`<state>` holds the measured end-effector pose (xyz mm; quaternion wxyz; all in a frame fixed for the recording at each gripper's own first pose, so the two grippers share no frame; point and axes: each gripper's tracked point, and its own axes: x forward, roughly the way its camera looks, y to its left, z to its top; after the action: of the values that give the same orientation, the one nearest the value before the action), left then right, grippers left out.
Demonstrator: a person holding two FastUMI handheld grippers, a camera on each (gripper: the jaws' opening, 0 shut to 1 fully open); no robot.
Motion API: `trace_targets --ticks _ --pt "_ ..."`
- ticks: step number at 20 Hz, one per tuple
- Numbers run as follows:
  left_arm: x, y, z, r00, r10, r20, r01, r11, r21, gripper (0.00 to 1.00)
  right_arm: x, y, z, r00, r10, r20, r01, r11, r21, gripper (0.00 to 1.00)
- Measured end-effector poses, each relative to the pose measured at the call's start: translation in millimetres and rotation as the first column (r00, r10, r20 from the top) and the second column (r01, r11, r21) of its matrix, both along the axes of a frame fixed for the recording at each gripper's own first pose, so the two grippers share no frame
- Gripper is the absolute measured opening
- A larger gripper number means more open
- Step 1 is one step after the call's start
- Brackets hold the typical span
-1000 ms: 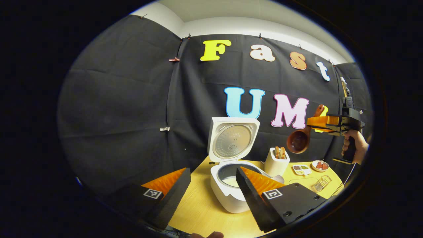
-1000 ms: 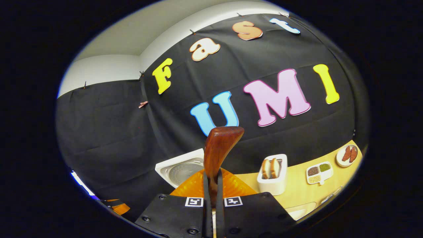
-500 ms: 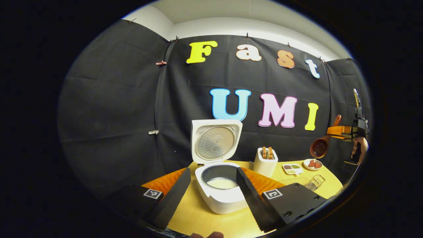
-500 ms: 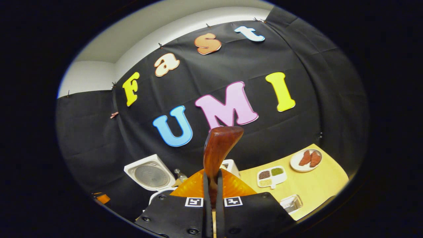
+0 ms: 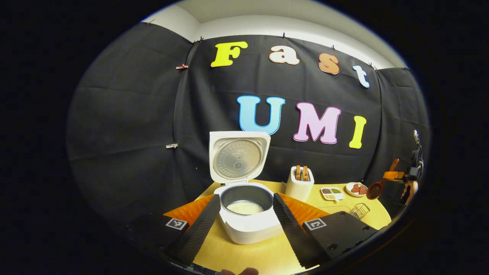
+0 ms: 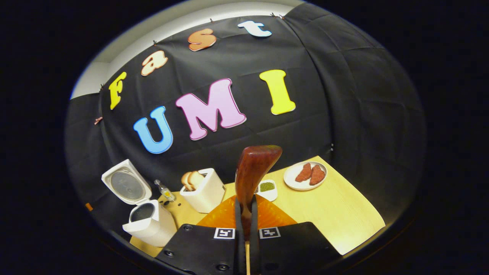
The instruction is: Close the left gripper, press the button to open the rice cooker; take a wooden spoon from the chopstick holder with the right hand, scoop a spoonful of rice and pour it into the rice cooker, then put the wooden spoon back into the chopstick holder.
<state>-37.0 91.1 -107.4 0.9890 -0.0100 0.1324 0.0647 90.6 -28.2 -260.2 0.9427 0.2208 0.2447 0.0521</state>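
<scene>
The white rice cooker [image 5: 248, 227] stands open on the wooden table, lid [image 5: 237, 156] upright, with white rice [image 5: 244, 207] in its pot. My left gripper [image 5: 246, 196] is open just in front of it, a finger on either side and apart from it. The white chopstick holder [image 5: 300, 186] stands to the cooker's right, with wooden handles sticking out of it. In the right gripper view, my right gripper [image 6: 244, 206] is shut on the wooden spoon [image 6: 252, 168] by its handle. It hovers above the table, right of the holder [image 6: 206, 191] and the cooker [image 6: 147, 223]. The left gripper view shows the spoon [image 5: 376, 189] at far right.
A divided dish of grains [image 6: 266, 187] and a plate with reddish pieces [image 6: 305, 175] lie beyond the spoon. A small bottle [image 6: 164, 191] stands between cooker and holder. A clear glass container [image 5: 359, 209] sits near the table's right front edge [image 6: 359, 236].
My right gripper has carried the spoon to the right and lower, away from the cooker. My left gripper has drawn back a little, so the cooker sits centred between its fingers.
</scene>
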Motion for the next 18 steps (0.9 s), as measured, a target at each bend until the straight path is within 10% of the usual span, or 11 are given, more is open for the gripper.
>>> trace_targets --ticks 13,18 --pt "2.6 -8.9 -4.4 0.997 0.053 -0.056 -0.052 0.998 0.028 0.95 -10.6 13.4 -138.2 0.969 0.049 -0.243 -0.042 0.999 0.035 0.1" --pt "2.3 -7.8 3.2 0.997 0.055 -0.047 -0.054 0.998 0.02 0.95 -21.5 -0.1 -146.8 0.956 0.0 -0.294 0.033 0.994 0.106 0.28"
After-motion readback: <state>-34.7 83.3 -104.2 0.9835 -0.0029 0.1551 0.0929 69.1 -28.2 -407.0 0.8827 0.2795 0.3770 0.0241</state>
